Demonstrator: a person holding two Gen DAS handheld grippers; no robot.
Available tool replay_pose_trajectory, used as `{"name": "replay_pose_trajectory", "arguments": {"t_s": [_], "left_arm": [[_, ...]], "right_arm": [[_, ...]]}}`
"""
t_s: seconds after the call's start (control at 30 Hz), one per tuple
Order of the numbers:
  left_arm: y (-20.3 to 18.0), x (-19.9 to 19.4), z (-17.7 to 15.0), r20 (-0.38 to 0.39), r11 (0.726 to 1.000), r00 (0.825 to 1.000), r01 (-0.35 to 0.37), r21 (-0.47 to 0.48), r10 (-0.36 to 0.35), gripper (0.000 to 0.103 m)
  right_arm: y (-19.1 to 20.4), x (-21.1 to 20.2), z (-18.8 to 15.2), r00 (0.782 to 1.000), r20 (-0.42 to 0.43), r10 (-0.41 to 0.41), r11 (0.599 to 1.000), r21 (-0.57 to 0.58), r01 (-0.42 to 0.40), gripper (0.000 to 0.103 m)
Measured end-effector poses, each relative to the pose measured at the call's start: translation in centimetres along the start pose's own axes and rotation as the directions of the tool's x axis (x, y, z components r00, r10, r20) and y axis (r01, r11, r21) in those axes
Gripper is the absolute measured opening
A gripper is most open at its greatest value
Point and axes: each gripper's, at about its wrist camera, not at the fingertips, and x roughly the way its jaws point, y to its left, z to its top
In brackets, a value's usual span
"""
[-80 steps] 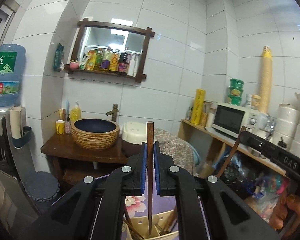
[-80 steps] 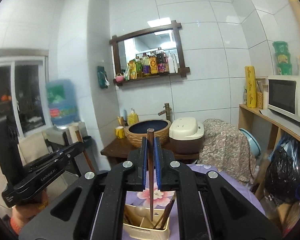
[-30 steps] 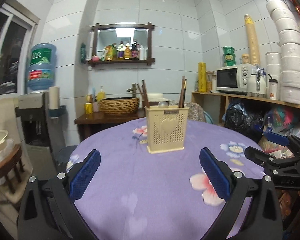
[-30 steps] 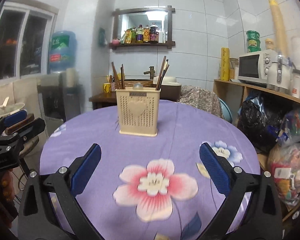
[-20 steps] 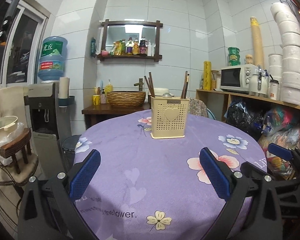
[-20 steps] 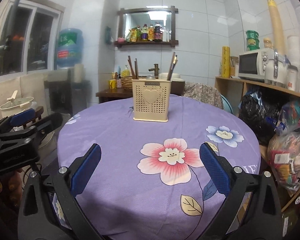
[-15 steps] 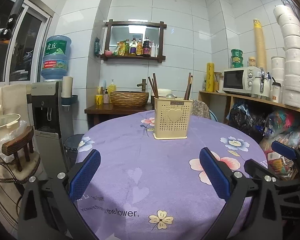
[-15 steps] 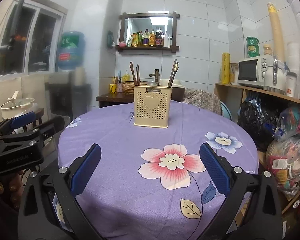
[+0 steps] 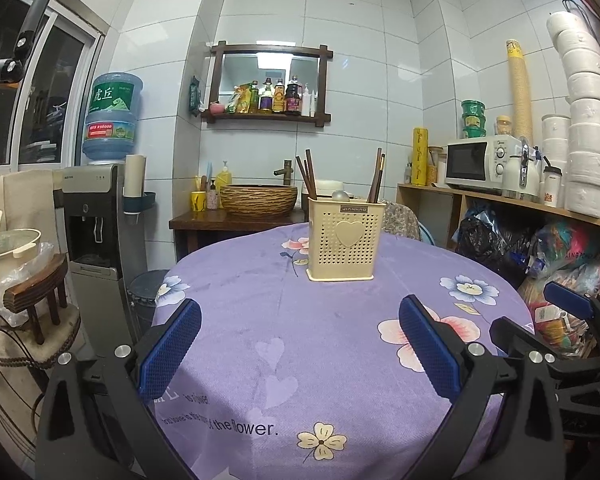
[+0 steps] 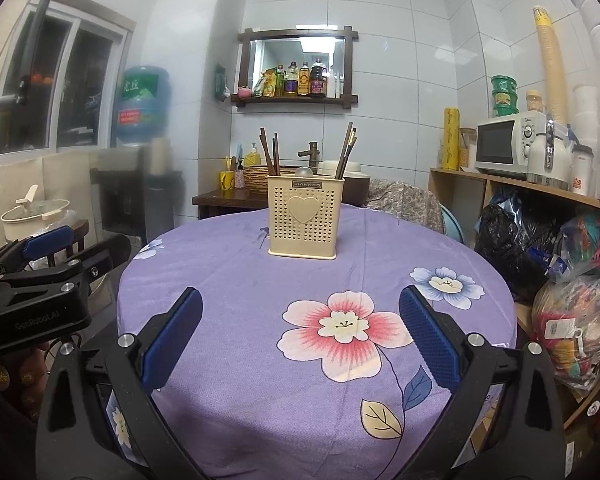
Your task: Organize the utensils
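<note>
A cream plastic utensil holder stands upright on a round table covered with a purple flowered cloth, toward the far side from both cameras. Its front wall is pierced with rows of small holes and carries a raised heart, with a small dark label strip along the top edge. Dark brown chopsticks lean out of its left side, and more lean out of its right side. A rounded silvery end shows just above the rim between them; what it belongs to cannot be told.

The left gripper is spread wide with nothing between its blue pads, low over the near edge of the table. The right gripper is likewise spread wide and empty, its blue pads on either side of a large pink flower printed on the cloth.

The left wrist view alone shows printed words on the cloth near the table edge, a wooden stool at the left, and a sharp view of the water dispenser with its blue bottle. In the right wrist view the dispenser is blurred. That view shows the left gripper from the side at the left edge, and a lidded pot behind it. The left view in turn catches the right gripper at its right edge. Both views show the microwave on the shelf at the right.
</note>
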Motion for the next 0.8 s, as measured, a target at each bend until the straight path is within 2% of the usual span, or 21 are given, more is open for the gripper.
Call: {"name": "replay_pose_trajectory", "arguments": {"t_s": [0.8], "left_arm": [[0.30, -0.18, -0.03, 0.004, 1.000, 1.000, -0.005, 0.001, 0.005, 0.098]], "right_arm": [[0.18, -0.14, -0.08, 1.000, 0.003, -0.010, 1.000, -0.002, 0.010, 0.097]]}}
